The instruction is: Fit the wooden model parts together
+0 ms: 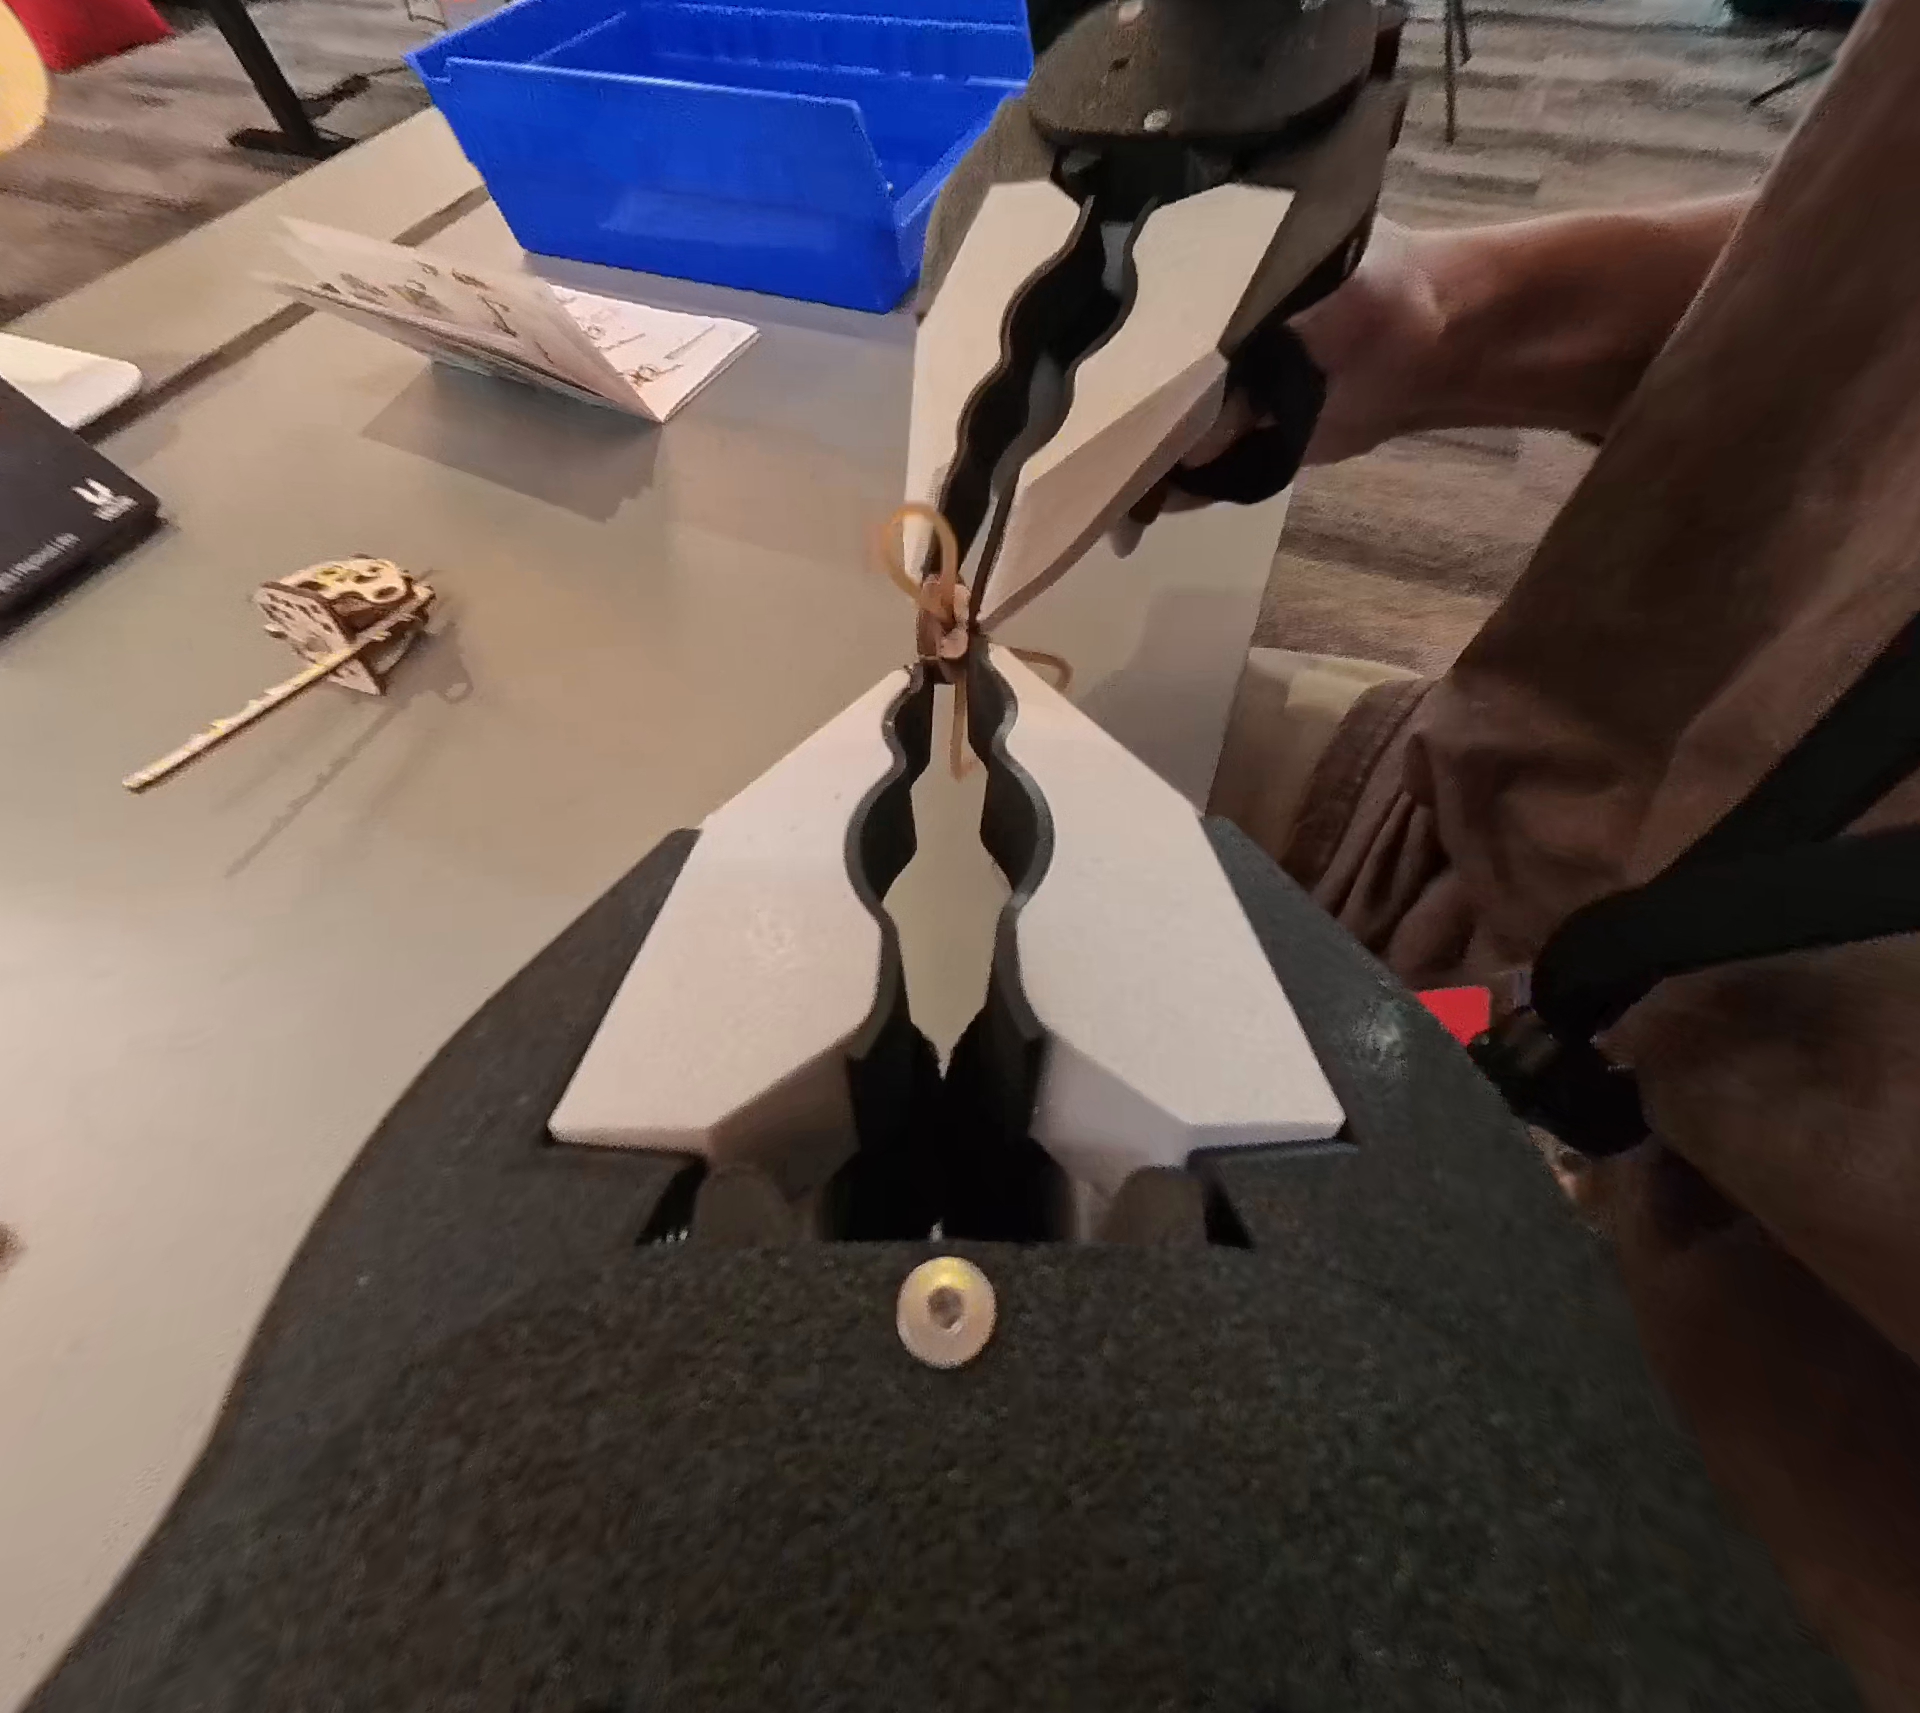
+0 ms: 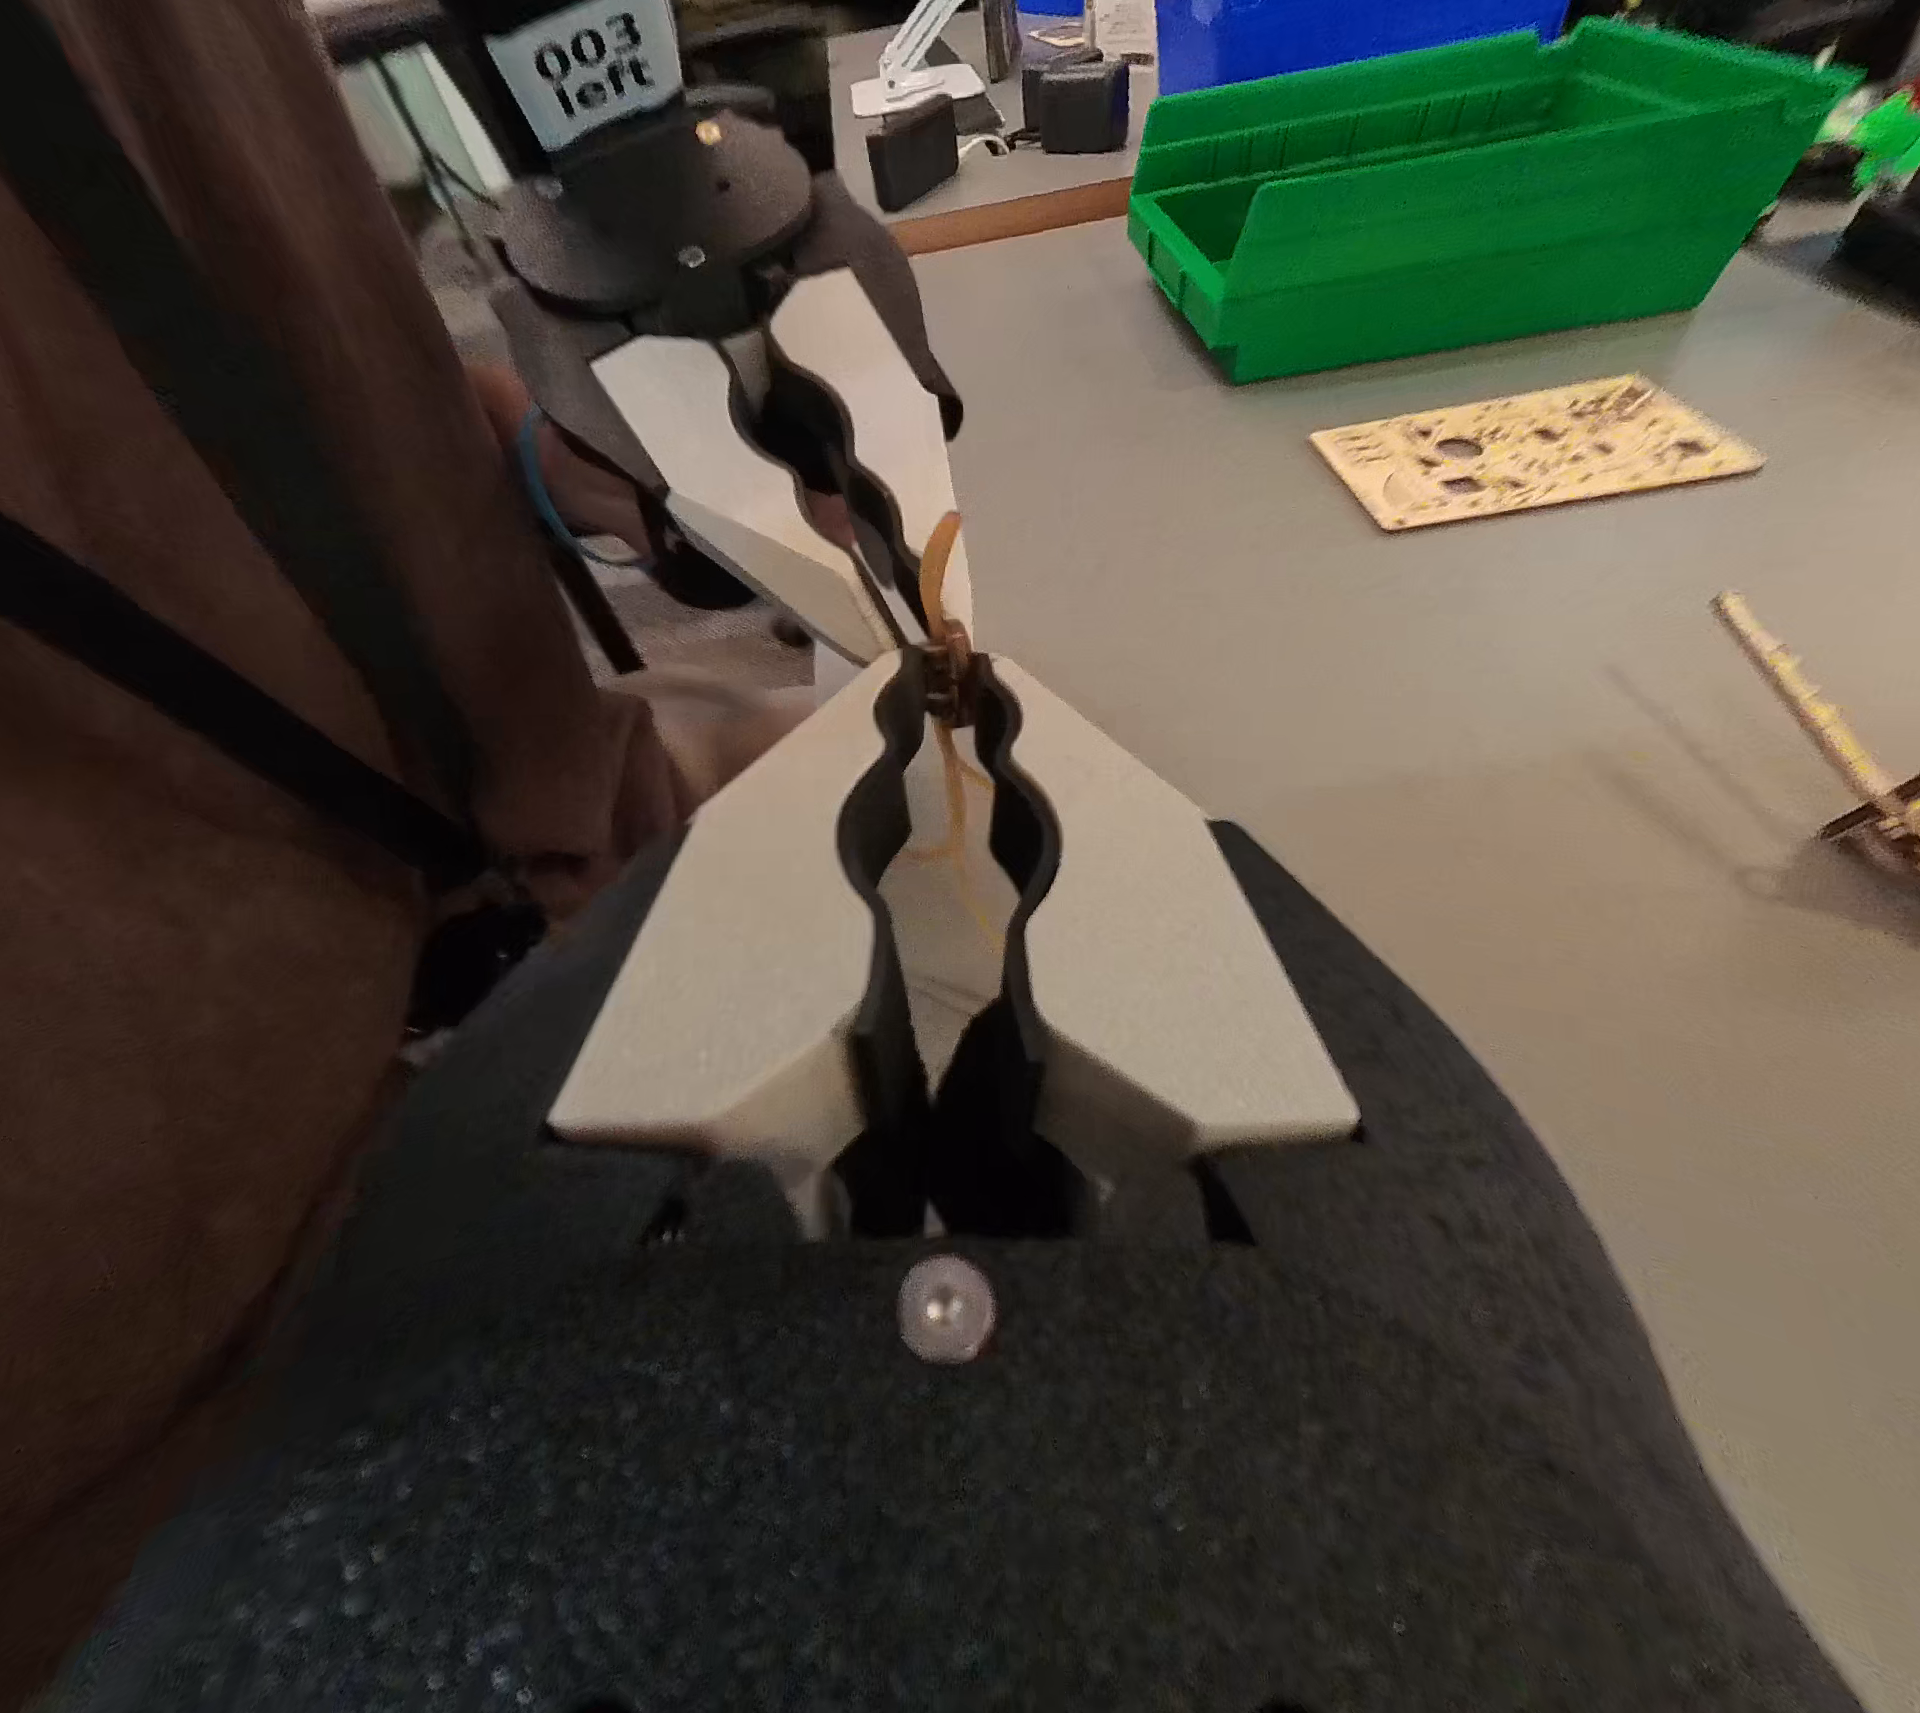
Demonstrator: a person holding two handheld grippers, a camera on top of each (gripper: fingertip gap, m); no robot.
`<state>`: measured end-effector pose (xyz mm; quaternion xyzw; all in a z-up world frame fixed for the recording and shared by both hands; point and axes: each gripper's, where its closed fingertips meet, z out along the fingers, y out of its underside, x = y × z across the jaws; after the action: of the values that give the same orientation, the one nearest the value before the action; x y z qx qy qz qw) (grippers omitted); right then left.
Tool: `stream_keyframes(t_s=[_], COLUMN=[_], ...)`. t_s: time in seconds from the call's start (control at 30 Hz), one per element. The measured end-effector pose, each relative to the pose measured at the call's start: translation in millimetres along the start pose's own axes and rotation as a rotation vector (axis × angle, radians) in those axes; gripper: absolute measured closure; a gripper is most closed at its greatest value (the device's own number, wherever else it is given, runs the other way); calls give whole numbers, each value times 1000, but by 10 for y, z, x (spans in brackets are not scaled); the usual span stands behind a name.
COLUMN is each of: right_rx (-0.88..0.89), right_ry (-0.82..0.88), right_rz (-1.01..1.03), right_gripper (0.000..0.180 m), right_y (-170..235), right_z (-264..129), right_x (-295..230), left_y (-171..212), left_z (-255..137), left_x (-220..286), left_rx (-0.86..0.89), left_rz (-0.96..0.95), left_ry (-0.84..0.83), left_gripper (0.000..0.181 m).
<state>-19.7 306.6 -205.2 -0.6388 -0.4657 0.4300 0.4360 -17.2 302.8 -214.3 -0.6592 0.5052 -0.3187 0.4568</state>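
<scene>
A small wooden part [image 1: 943, 633] with a tan rubber band [image 1: 914, 536] looped on it hangs in the air above the table's near edge. My left gripper [image 1: 940, 671] is shut on it from below. My right gripper [image 1: 975, 614] comes in from above and is shut on the same part, tip to tip with the left. In the right wrist view the part [image 2: 948, 676] sits between my right gripper's [image 2: 951, 681] tips, with the left gripper [image 2: 902, 624] meeting it from the upper left. A partly built wooden model [image 1: 348, 614] with a long stick lies on the table at the left.
A blue bin [image 1: 727, 136] and an open instruction booklet [image 1: 520, 323] lie at the back of the grey table [image 1: 520, 832]. A green bin [image 2: 1455, 209] and a punched wooden sheet [image 2: 1538, 448] lie on the other side. A black box [image 1: 52, 500] is at the left edge. The person's brown sleeve [image 1: 1662, 624] is close by. The tips of both grippers are at nearly the same place. The partly built wooden model [image 1: 348, 614] is about equally far from each gripper, around 25 cm.
</scene>
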Motion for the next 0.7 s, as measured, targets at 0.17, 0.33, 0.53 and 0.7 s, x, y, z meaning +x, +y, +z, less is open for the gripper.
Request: stream_keyframes(t_s=[0.17,0.33,0.53,0.7], right_rx=[-97,-201,-285,-354], right_ry=[-156,-136,45,209], right_rz=[482,652,352,206], right_gripper=[168,169,172,180], right_y=[411,790,937,999], right_z=[90,77,155,340], right_x=[141,265,365,313], left_y=[350,671,1037,1036], left_z=[190,302,380,383], left_x=[-2,45,-73,-125], left_rx=[-124,-203,-324,-295], left_rz=[-397,-907,-986,-1073], left_ry=[213,437,297,252], left_gripper=[178,179,178,176])
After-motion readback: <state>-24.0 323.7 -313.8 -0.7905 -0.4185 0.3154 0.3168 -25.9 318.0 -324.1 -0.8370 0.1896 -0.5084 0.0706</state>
